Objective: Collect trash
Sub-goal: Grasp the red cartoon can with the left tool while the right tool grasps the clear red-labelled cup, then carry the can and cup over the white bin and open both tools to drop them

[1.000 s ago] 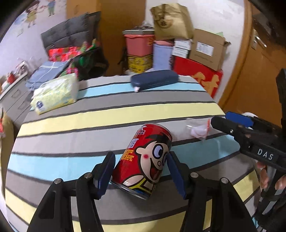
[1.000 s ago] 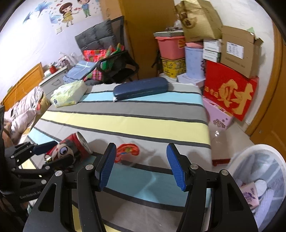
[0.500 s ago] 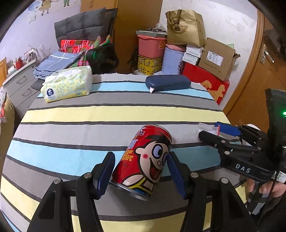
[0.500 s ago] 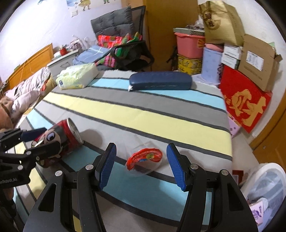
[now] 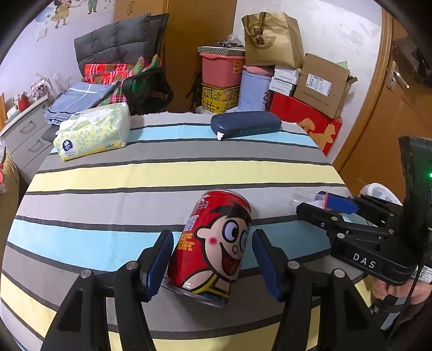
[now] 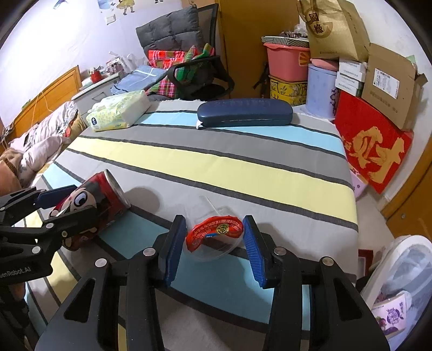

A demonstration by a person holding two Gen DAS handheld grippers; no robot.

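Cluttered bedroom, striped bedsheet (image 6: pixel 216 164). Right gripper (image 6: pixel 214 239) jaws just narrowed, now pinching clear cup (image 6: pixel 213 237) with red lid, near right. Left gripper (image 5: pixel 212 259) narrowed slightly, pads flanking red can (image 5: pixel 213 243), contact unclear. Both pickups seem near.

Two close wrist views angled down over the striped table (image 5: pixel 172 175), both sharing the can (image 5: pixel 216 243).

A home bedroom: a bed under a striped sheet (image 5: pixel 172 172) fills the frame, cartoon wall stickers (image 5: pixel 62 13) upper left, stacked storage boxes (image 5: pixel 318 81) upper right.
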